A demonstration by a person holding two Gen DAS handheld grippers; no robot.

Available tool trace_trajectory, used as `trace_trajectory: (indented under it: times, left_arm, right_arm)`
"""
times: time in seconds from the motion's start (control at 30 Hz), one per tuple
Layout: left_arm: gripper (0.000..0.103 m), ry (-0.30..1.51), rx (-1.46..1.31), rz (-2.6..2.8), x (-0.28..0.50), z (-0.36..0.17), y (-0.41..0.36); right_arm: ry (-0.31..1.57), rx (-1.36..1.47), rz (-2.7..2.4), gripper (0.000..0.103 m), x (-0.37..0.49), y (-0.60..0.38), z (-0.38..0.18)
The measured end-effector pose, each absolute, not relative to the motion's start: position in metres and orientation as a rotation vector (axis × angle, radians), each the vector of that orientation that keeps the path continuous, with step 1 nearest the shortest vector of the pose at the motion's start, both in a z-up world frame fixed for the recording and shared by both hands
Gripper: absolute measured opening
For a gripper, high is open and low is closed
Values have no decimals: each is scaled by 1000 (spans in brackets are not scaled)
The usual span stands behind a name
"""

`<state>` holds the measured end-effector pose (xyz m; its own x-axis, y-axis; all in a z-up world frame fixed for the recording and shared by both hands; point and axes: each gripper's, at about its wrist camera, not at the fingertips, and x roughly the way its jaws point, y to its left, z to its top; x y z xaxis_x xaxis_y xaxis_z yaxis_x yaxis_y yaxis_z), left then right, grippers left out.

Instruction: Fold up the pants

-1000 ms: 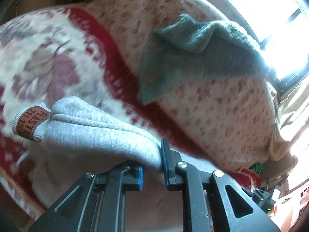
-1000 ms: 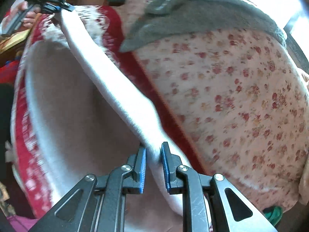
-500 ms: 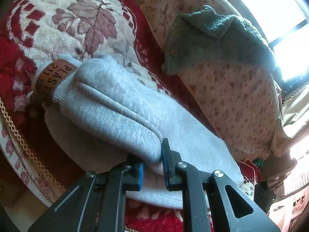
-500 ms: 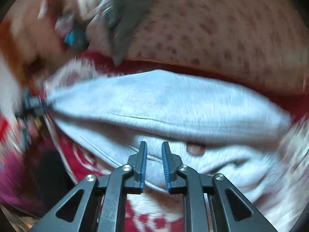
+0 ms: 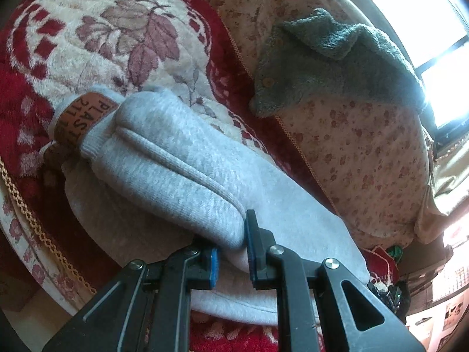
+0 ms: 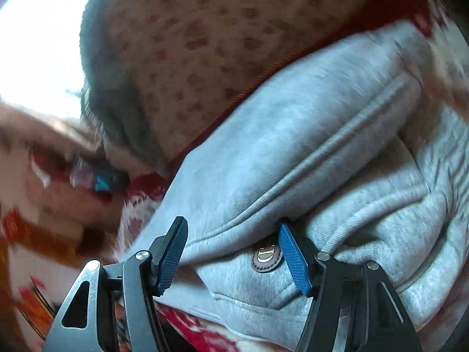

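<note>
The light grey sweatpants [image 5: 187, 173] lie folded over on a red and cream floral blanket [image 5: 96, 29]. An orange-brown label [image 5: 85, 117] shows at the cuff on the left. My left gripper [image 5: 231, 246] is shut on the folded edge of the pants, low in the left wrist view. In the right wrist view the pants [image 6: 337, 146] fill the middle and right, with a round brown logo patch [image 6: 267, 256] between the fingers. My right gripper [image 6: 231, 252] is open, its blue pads spread wide on either side of a fold of the pants.
A grey-green knitted garment [image 5: 337, 58] lies on a floral cushion [image 5: 366, 152] behind the pants. A bright window is at the upper right. The blanket's gold-trimmed edge [image 5: 26, 211] runs along the lower left. The right wrist view is blurred at its left.
The right gripper has let go of the pants and opened wide, swinging round over the fold. The left gripper keeps its grip and has laid the fold down on the blanket.
</note>
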<state>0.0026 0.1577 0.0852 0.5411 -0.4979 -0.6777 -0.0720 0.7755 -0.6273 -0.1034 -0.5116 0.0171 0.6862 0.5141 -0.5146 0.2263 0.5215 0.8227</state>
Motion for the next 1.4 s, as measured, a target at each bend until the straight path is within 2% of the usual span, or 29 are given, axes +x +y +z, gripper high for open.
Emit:
trace_trajectory:
  times: [0.2, 0.43, 0.5, 0.53, 0.7, 0.83, 1.1, 1.2, 1.3, 1.4]
  left_arm:
    - [15, 988, -642, -272, 4, 85, 160]
    - [15, 989, -629, -252, 5, 86, 154]
    - [15, 998, -626, -247, 6, 86, 153]
    - [15, 996, -618, -249, 7, 88, 152]
    - [15, 937, -614, -289, 8, 112, 146]
    - [15, 894, -614, -315, 5, 130, 148]
    - [15, 881, -651, -329, -21, 113, 178]
    - [15, 923, -642, -306, -30, 88, 182]
    - [15, 986, -614, -235, -32, 58, 180]
    - [16, 999, -705, -214, -34, 37, 189]
  right_arm:
    - [851, 996, 175, 69, -117, -513, 29]
    - [824, 1060, 124, 69, -86, -519, 8]
    - [750, 1033, 146, 43, -89, -520, 16]
    - [729, 1008, 147, 17, -93, -522, 19]
    - [667, 1039, 216, 14, -105, -531, 24]
    - [610, 972, 291, 14, -120, -522, 60]
    - [608, 828, 423, 14, -177, -494, 109]
    - [663, 803, 410, 14, -194, -486, 93]
    - [783, 825, 325, 14, -191, -488, 46]
    - [848, 862, 252, 15, -188, -495, 10]
